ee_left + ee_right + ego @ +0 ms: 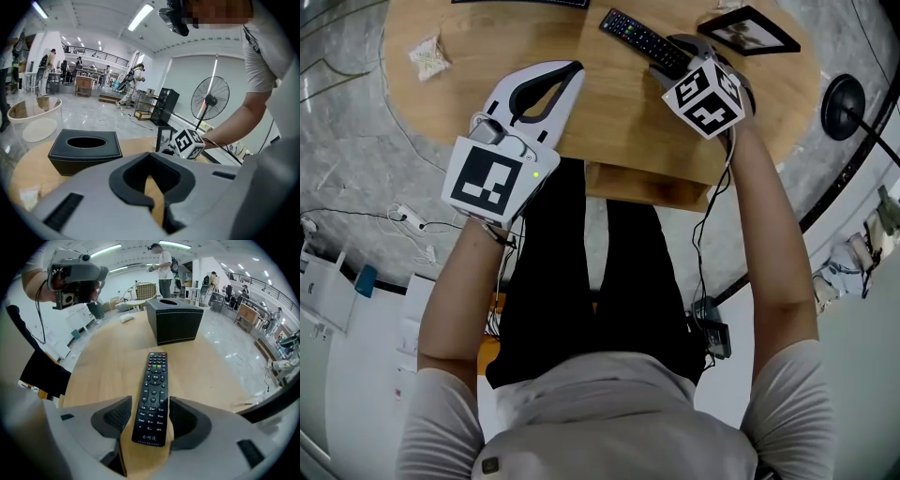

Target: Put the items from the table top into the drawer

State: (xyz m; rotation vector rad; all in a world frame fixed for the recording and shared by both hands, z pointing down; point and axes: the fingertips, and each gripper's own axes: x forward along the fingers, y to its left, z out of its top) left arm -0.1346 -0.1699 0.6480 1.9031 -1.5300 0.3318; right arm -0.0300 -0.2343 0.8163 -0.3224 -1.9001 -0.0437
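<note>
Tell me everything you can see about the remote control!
The remote control is a long, slim black bar that looks like plastic. It is covered in rows of small buttons, with coloured ones near its far end and pale print at its near end. It lies flat, buttons up, on the wooden table. Its near end sits between the open jaws of the right tool, which are not squeezing it.

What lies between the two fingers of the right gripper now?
A long black remote control lies there on the wooden table, between the open fingers of the right gripper, which do not press it. The right gripper view shows this.
</note>
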